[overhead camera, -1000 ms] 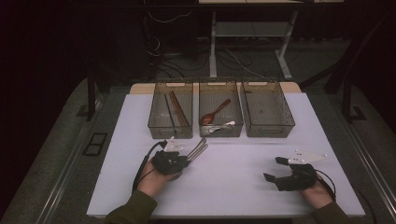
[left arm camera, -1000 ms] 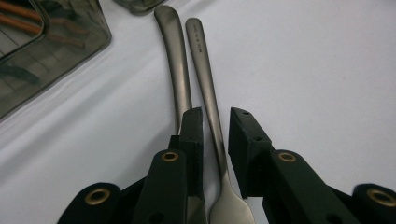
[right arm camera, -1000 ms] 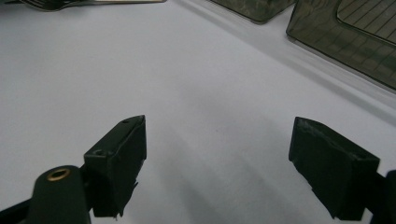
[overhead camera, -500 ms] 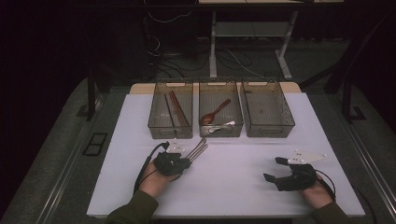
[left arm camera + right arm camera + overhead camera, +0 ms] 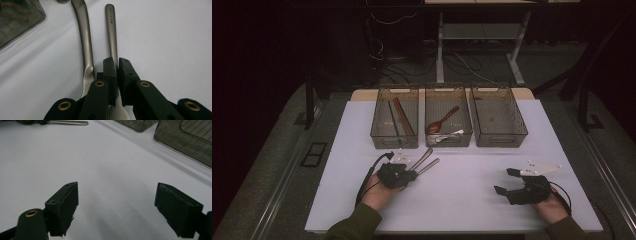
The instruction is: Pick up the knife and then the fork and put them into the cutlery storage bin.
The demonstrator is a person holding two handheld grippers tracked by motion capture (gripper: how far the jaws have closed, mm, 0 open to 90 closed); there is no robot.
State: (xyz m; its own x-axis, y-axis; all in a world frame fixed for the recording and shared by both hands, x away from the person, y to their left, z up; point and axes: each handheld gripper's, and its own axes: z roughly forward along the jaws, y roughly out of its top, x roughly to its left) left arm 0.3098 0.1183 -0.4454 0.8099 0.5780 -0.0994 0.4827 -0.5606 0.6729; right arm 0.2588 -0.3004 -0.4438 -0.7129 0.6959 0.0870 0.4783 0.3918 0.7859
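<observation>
Two metal utensils lie side by side on the white table, handles pointing toward the bins. My left gripper (image 5: 412,175) (image 5: 117,61) is shut on the neck of the right-hand utensil (image 5: 111,30) (image 5: 432,164), its jaws having just closed onto it. The other utensil (image 5: 85,37) (image 5: 424,156) lies against the outside of the left jaw. My right gripper (image 5: 505,181) (image 5: 116,210) rests open on the table at the right, with bare tabletop between its fingers.
Three clear bins stand in a row at the back. The left bin (image 5: 382,135) holds brown sticks. In the middle bin (image 5: 428,112) are a wooden spoon (image 5: 443,120) and a white utensil. The right bin (image 5: 522,127) looks bare. The white table (image 5: 462,200) ends just before my hands.
</observation>
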